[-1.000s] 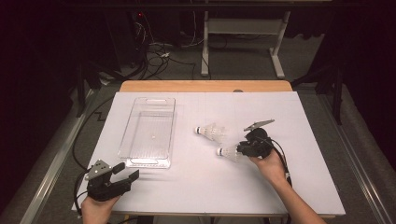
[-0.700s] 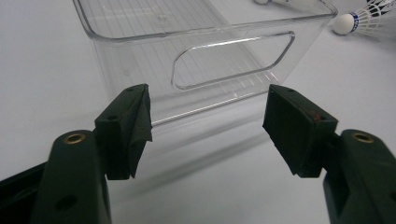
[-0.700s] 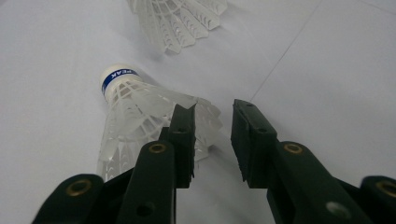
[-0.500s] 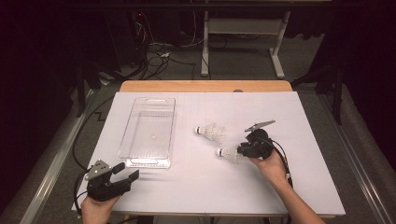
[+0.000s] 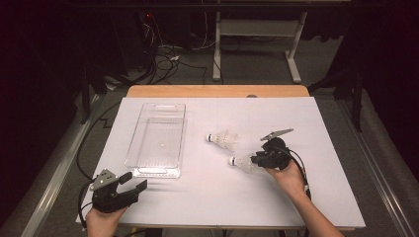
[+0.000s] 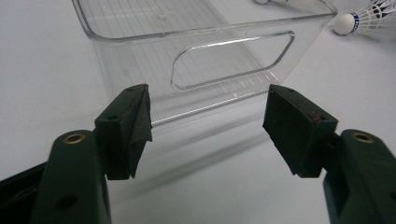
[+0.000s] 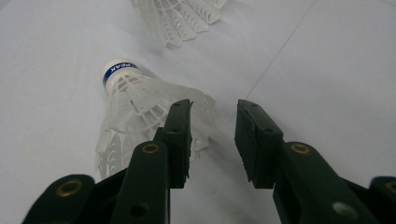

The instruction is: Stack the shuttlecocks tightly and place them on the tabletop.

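Dark room, cables (image 5: pixel 165 57) on grey floor (image 5: pixel 257 69)

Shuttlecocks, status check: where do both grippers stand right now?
Right gripper jaws just opening, empty, near shuttlecock beside its left jaw. Left gripper open, facing bin. Second shuttlecock lies apart. Nothing blocking.

Open bench (image 5: pixel 306 197) surrounds the right tongs (image 5: pixel 253 159) except ahead, where two shuttlecocks (image 5: pixel 225 139) lie; the clear tray (image 5: pixel 157 140) blocks the left tongs (image 5: pixel 134 181).

Clear tray (image 5: pixel 157 140) lies left on table (image 5: pixel 326 197). Two shuttlecocks lie right of it: one (image 5: pixel 223 139) farther, other (image 5: pixel 240 161) nearer, close tog., not touching.
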Demonstrator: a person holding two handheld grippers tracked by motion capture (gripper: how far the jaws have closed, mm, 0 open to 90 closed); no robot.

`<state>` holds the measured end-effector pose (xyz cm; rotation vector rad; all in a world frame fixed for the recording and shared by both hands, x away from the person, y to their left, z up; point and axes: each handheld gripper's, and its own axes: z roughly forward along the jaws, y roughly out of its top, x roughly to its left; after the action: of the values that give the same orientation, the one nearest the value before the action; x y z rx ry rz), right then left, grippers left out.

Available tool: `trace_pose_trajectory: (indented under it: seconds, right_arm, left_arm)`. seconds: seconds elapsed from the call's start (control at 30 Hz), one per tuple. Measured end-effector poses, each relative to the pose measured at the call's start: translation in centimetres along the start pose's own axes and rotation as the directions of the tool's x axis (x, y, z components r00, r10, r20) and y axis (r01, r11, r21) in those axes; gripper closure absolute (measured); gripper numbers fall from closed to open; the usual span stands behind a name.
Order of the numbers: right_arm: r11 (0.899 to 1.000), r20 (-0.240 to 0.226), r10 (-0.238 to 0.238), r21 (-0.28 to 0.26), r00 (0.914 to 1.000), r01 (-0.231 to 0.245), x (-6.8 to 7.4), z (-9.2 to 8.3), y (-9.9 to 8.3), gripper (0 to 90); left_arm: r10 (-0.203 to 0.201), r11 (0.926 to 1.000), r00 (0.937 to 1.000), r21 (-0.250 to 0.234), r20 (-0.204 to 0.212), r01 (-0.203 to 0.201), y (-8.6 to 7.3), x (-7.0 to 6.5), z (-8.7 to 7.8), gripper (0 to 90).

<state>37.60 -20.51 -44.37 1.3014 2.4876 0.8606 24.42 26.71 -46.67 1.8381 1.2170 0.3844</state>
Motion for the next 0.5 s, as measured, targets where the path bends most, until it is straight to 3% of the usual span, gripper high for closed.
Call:
trace_pose_trajectory:
  seconds: [0.5]
  right_arm:
    - [0.999,-0.002,0.021,-0.033,0.9998,-0.021,-0.13,-0.89,-1.02,61.6]
  left_arm:
    - [-0.002,1.0,1.0,-0.001,0.0,0.002,0.01,0.0,0.01,33.0]
